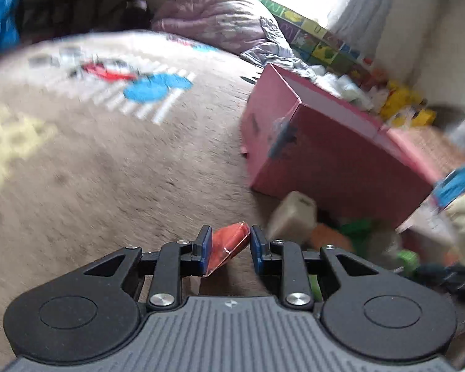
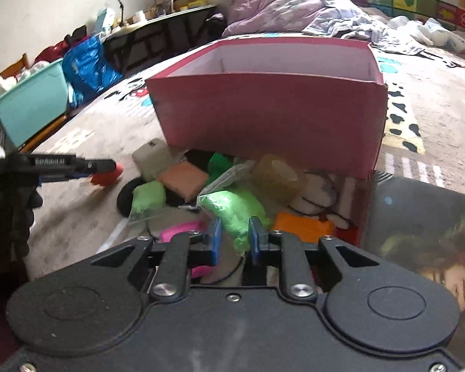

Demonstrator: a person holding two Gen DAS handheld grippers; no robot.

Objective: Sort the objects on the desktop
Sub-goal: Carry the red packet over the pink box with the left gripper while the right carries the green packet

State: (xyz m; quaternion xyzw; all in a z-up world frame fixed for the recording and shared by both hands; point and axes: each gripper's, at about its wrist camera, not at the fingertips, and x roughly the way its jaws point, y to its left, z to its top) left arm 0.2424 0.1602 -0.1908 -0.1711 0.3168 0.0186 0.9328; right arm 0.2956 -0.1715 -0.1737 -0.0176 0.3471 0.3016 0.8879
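Note:
My left gripper [image 1: 229, 245] is shut on a small red packet [image 1: 232, 240], held just above the patterned bedcover [image 1: 108, 155]. In the right wrist view the same gripper [image 2: 111, 166] comes in from the left with the red packet [image 2: 107, 179] at its tip. The open pink box [image 1: 325, 155] stands to its right. My right gripper [image 2: 235, 241] is over the pile in front of the pink box [image 2: 263, 114], its blue pads closed on a light green plastic bag [image 2: 232, 207].
The pile holds a beige block [image 2: 150, 158], an orange pad [image 2: 183, 181], a tape roll [image 2: 276, 173], a pink item [image 2: 179, 231] and an orange piece [image 2: 300, 226]. A glossy picture [image 2: 418, 232] lies on the right. A teal tub [image 2: 31, 99] stands far left and a quilt [image 2: 279, 6] lies behind.

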